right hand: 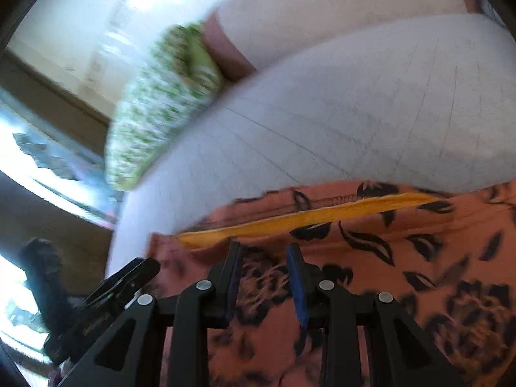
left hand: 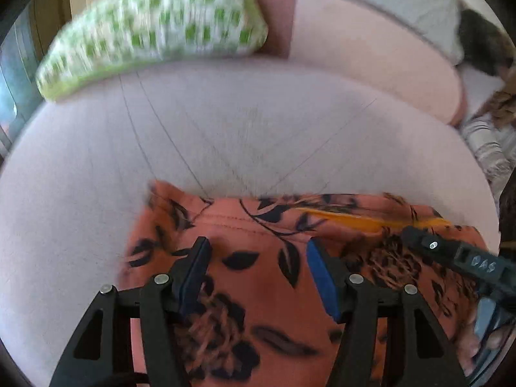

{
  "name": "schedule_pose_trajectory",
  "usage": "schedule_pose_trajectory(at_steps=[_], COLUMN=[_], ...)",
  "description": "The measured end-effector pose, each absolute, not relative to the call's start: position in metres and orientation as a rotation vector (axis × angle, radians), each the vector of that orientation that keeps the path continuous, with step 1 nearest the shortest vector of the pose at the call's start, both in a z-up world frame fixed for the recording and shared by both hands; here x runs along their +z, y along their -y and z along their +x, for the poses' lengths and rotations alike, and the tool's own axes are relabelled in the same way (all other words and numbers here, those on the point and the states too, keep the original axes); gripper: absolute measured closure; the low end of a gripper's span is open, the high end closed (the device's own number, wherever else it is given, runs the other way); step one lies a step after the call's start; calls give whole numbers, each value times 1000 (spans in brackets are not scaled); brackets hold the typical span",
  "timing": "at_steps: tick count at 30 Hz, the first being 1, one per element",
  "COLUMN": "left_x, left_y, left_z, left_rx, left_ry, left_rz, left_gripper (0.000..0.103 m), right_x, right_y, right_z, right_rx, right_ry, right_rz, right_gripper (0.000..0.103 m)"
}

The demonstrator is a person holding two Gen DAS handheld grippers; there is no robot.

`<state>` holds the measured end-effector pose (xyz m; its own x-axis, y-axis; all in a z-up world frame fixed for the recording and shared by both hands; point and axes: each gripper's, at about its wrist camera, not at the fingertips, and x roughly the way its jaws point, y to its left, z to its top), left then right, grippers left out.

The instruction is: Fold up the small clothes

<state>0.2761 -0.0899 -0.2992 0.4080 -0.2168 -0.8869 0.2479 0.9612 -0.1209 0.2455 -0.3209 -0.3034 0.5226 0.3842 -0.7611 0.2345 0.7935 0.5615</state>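
Observation:
An orange garment with a black floral print [left hand: 264, 277] lies spread on the pale sofa seat [left hand: 225, 122]. A yellow strip [right hand: 306, 219] runs along its far edge. My left gripper [left hand: 258, 251] hovers over the cloth's left part, its jaws wide open with nothing between the pads. My right gripper [right hand: 265, 254] is over the cloth just short of the yellow strip [left hand: 354, 219]. Its jaws stand a narrow gap apart, and only the cloth below shows through. Each gripper appears in the other's view: the right gripper [left hand: 451, 254] and the left gripper [right hand: 129, 277].
A green-and-white checked cushion [left hand: 154, 32] leans at the seat's back left, also seen as the cushion [right hand: 161, 113]. A pinkish back cushion [left hand: 354, 48] rises behind the seat. Striped cloth [left hand: 487, 148] lies at the right. The seat's left edge [right hand: 119, 225] drops to the floor.

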Motion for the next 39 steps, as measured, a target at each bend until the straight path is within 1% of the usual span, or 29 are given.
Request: schedule_pose_trajectory(at_steps=[1, 3, 6, 9, 11, 14, 16, 18, 20, 21, 23, 24, 26, 28, 30, 31, 34, 37, 39], left_x=[-311, -306, -294, -270, -259, -256, -269, -291, -292, -289, -273, -266, -258, -267, -289, -289, -276, -266, -265], left_y=[92, 99, 98, 80, 64, 45, 33, 29, 38, 41, 39, 34, 31, 22, 15, 6, -10, -36, -49], left_z=[285, 285, 279, 250, 221, 185, 164, 149, 141, 138, 133, 130, 125, 119, 121, 117, 109, 97, 88], left_rx=[-273, -262, -278, -311, -296, -227, -181, -148, -138, -130, -142, -157, -138, -89, -77, -95, -91, -47, 12], left_ry=[-1144, -1118, -1154, -1114, -1090, -1085, -1130, -1170, -1118, -1129, -1151, -1141, -1116, -1127, -1234, -1233, -1230, -1218, -1185], left_rz=[35, 52, 32, -14, 5, 33, 22, 33, 136, 161, 97, 46, 35, 65, 47, -14, -110, -263, -253], left_gripper=[39, 38, 38, 38, 38, 38, 38, 38, 37, 37, 37, 37, 36, 33, 33, 33, 33, 33, 33], right_x=[-312, -311, -297, -286, -276, -272, -276, -290, -291, -287, -275, -269, -262, -271, -292, -297, -287, -278, -266], right_y=[320, 327, 328, 325, 327, 320, 312, 300, 292, 288, 279, 278, 277, 280, 280, 279, 281, 285, 284], right_z=[251, 251, 241, 210, 179, 137, 108, 89, 72, 71, 65, 60, 47, 37, 37, 37, 30, 24, 18], right_rx=[100, 105, 118, 144, 159, 174, 173, 175, 153, 142, 140, 160, 200, 164, 155, 170, 183, 252, 263], right_ry=[-1046, -1017, -1030, -1018, -1017, -1011, -1036, -1090, -1041, -1051, -1073, -1053, -1016, -1041, -1103, -1097, -1076, -990, -908], right_rz=[688, 730, 725, 704, 719, 759, 753, 733, 692, 658, 600, 611, 648, 675, 708, 710, 698, 768, 737], right_gripper=[73, 73, 73, 73, 73, 72, 69, 57, 57, 57, 57, 57, 56, 53, 51, 51, 51, 51, 50])
